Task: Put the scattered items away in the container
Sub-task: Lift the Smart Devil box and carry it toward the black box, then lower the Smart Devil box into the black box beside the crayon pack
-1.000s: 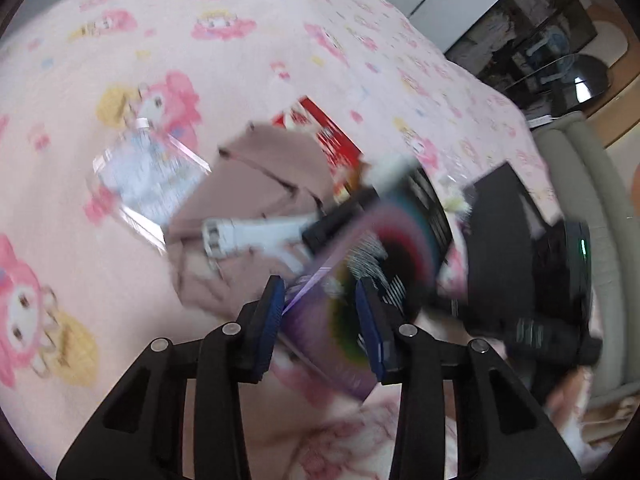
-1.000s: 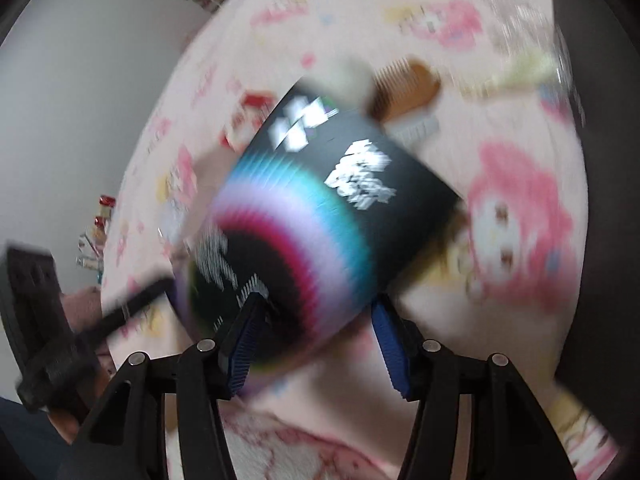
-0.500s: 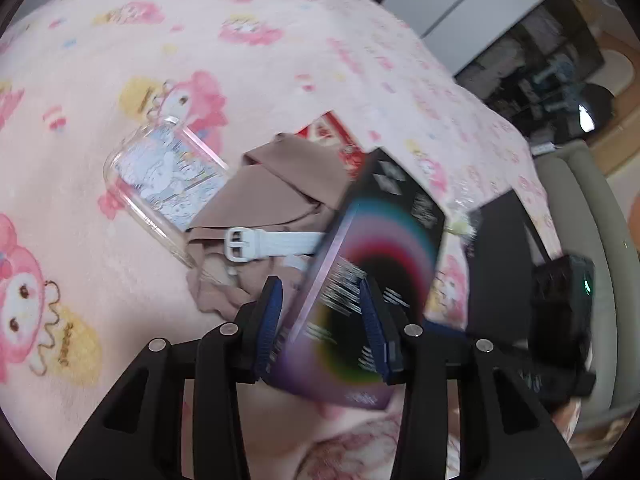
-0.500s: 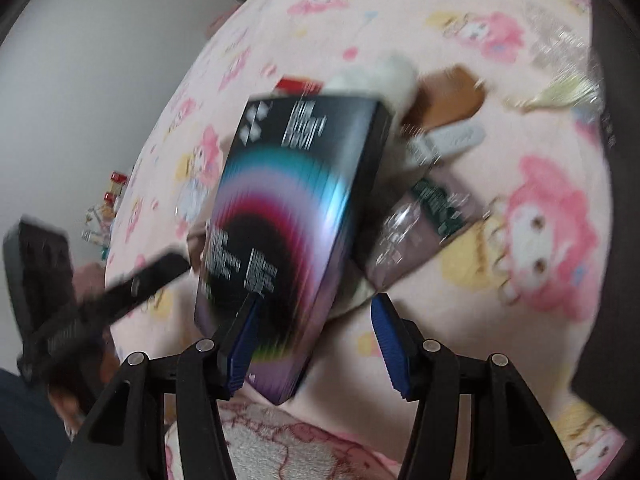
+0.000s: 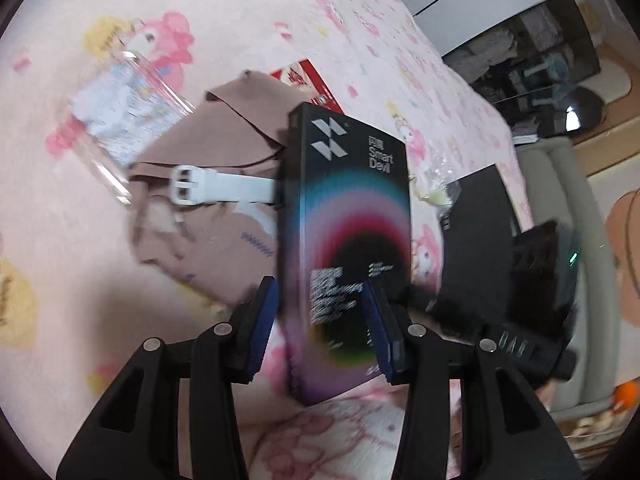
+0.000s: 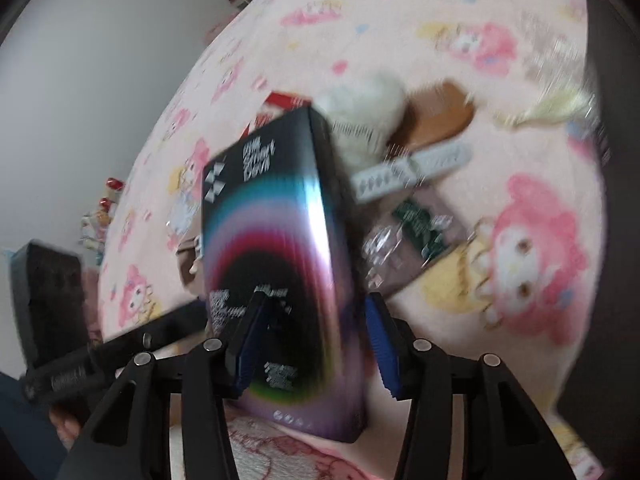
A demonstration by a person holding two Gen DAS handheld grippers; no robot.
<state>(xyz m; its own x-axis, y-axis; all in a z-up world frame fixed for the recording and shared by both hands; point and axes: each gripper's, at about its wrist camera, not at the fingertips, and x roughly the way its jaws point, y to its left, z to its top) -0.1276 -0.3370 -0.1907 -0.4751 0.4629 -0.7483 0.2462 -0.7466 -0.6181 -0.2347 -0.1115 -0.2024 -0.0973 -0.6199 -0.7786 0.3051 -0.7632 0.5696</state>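
A black box with rainbow rings point(image 5: 348, 216) point(image 6: 276, 240) stands on end on the pink blanket, between the jaws of both grippers. My left gripper point(image 5: 320, 316) is opening; its left pad stands a little off the box's edge and its right finger lies across the printed face. My right gripper point(image 6: 312, 328) is closing around the same box; its left finger crosses the face and a thin gap shows at its right pad. The box's lower end sits by pink embroidered fabric point(image 5: 320, 440).
Behind the box lie a brown cloth point(image 5: 208, 152) with a white watch strap point(image 5: 216, 184), a clear phone case point(image 5: 124, 120) and a red packet point(image 5: 308, 80). To its right are a brown comb point(image 6: 436, 116), a white fluffy item point(image 6: 360, 112) and a clear packet point(image 6: 416, 228).
The box has swung from lying tilted to standing on end, facing both cameras. The left jaws have spread a little and the right jaws have narrowed around it.
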